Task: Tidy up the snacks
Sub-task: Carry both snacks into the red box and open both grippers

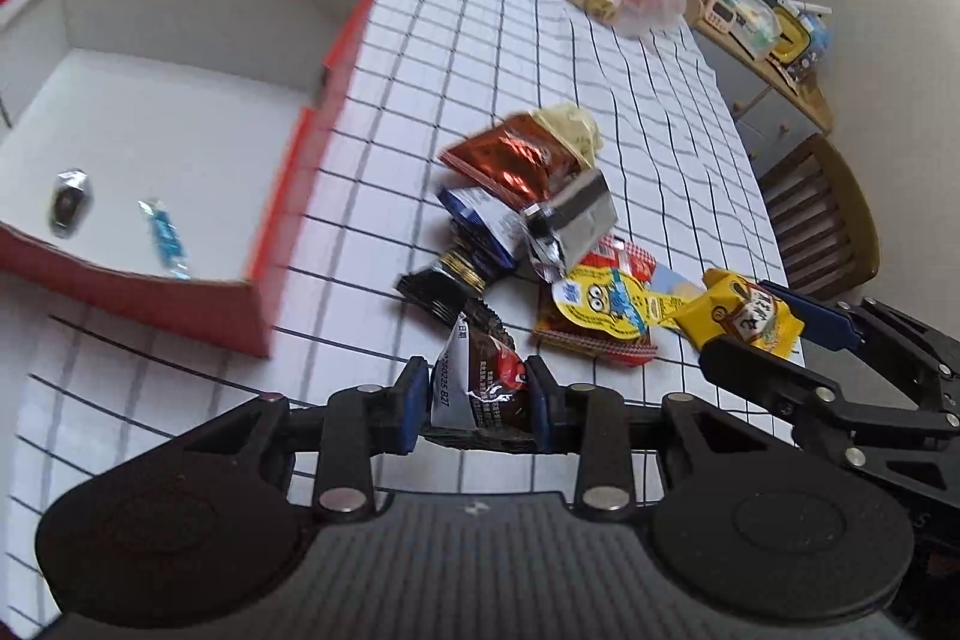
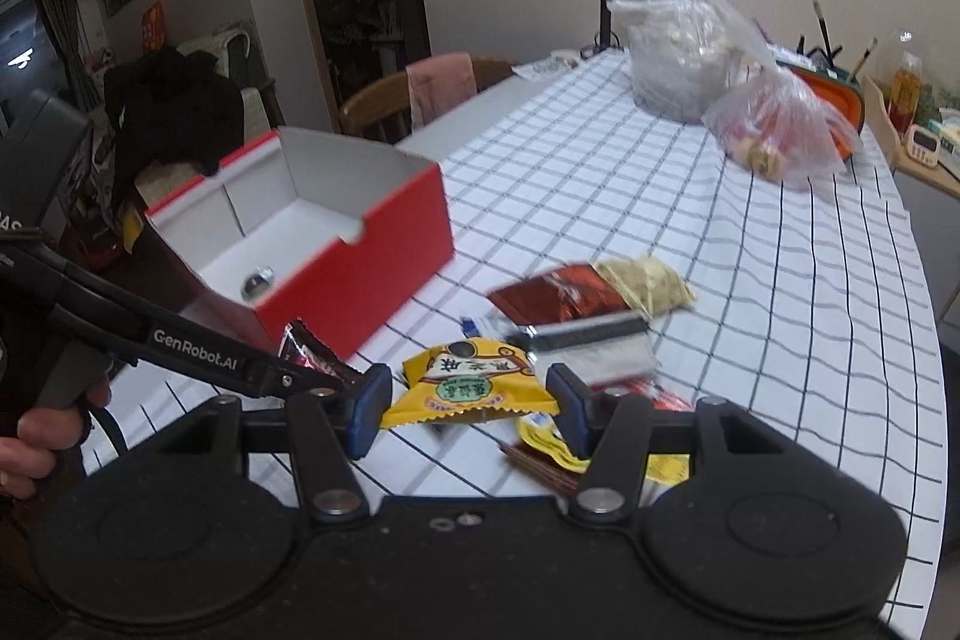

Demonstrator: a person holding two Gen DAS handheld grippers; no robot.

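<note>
Checked cloth covers the table, with the red box standing open toward its far left side and the loose snack pile lying near the front edge. My left gripper is pinched nearly closed on a brown packet, and my right gripper sits about half open, its pads pressing the ends of a yellow packet; both packets look clear of the cloth.

I judge the step in hand is carrying both to the box, which holds only a silver-wrapped sweet and a blue-wrapped candy near its front wall. To do it well I should keep both packets above the wall, bring the left across first so my grippers do not cross, and let go low over bare floor of the box. The yellow packet is held by its crimped ends and could slip if I swing fast.
</note>
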